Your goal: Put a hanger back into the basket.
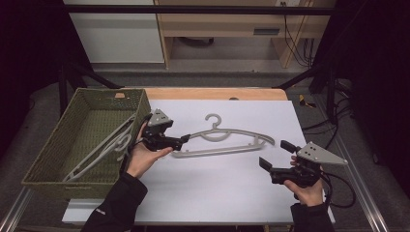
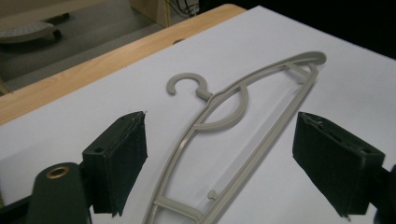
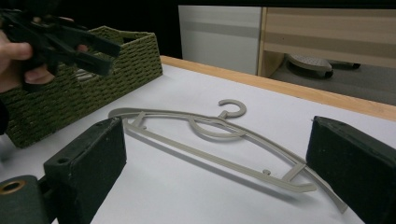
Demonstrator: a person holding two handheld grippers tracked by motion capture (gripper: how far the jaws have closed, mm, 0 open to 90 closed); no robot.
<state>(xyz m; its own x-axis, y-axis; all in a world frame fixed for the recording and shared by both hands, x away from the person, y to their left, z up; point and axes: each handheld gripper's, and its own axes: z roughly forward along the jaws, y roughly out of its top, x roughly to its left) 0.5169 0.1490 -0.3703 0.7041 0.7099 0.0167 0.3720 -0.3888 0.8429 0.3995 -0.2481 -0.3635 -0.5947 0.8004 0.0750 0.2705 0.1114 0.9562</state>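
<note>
The flat grey plastic hanger (image 1: 223, 140) is lying mid-frame on the white table (image 1: 217, 188), ready for picking. The left gripper (image 1: 185, 138) is straddling its left end with jaws gaping, empty, while the right gripper (image 1: 275, 154) is waiting lower right, also wide. Another hanger (image 1: 104, 147) is already sitting in the green woven basket (image 1: 53, 145).

My high view looks forward and down from my side of the white table (image 1: 217, 193), taking in all of it. My left gripper view sits low and close, facing along the grey hanger (image 2: 243, 135) toward the table's wooden far edge. My right gripper view faces across the table from the other end toward the green basket (image 3: 93, 88). All three share the hanger.
</note>
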